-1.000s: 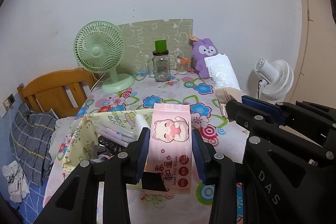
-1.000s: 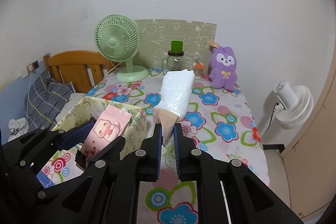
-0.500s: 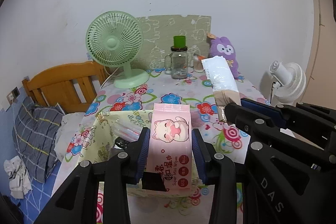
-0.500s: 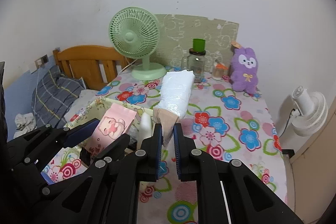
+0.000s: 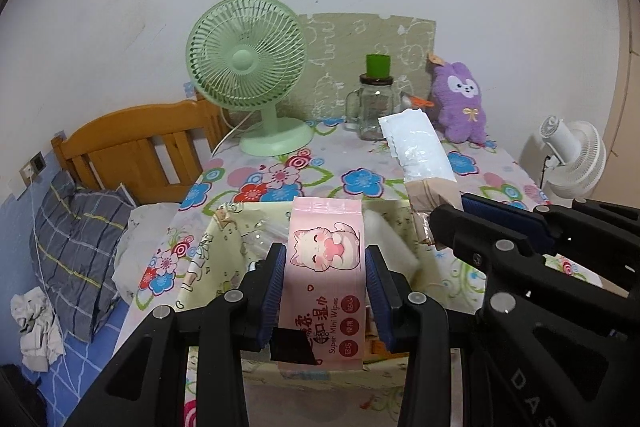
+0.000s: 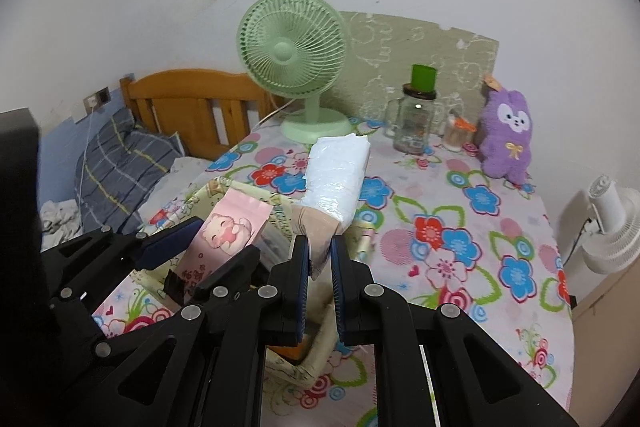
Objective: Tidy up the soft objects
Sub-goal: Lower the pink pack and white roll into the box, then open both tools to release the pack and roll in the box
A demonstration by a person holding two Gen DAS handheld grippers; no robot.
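My left gripper [image 5: 325, 259] is shut on a pink pack of wet wipes [image 5: 326, 267] with a cat picture, held upright over a pale yellow fabric storage box [image 5: 208, 259]. My right gripper [image 6: 320, 247] is shut on the beige end of a white plastic-wrapped soft pack [image 6: 338, 173], which sticks out forward above the box's right side. In the right wrist view the pink wipes pack [image 6: 224, 239] and the left gripper [image 6: 216, 247] show at the left, over the box [image 6: 208, 191]. The box holds clear bags and a white item. A purple plush bunny [image 5: 462, 103] sits at the table's back right.
A floral tablecloth [image 6: 460, 227] covers the table. At the back stand a green desk fan [image 5: 252, 79], a glass jar with a green lid [image 5: 374, 99] and a patterned board. A white fan [image 5: 572, 159] stands off the right edge. A wooden bed frame [image 5: 132, 147] and grey pillow lie left.
Both grippers have moved leftward and slightly down together with their packs, now over the yellow box. The fan and bed have shifted right in view. Neither grip has changed.
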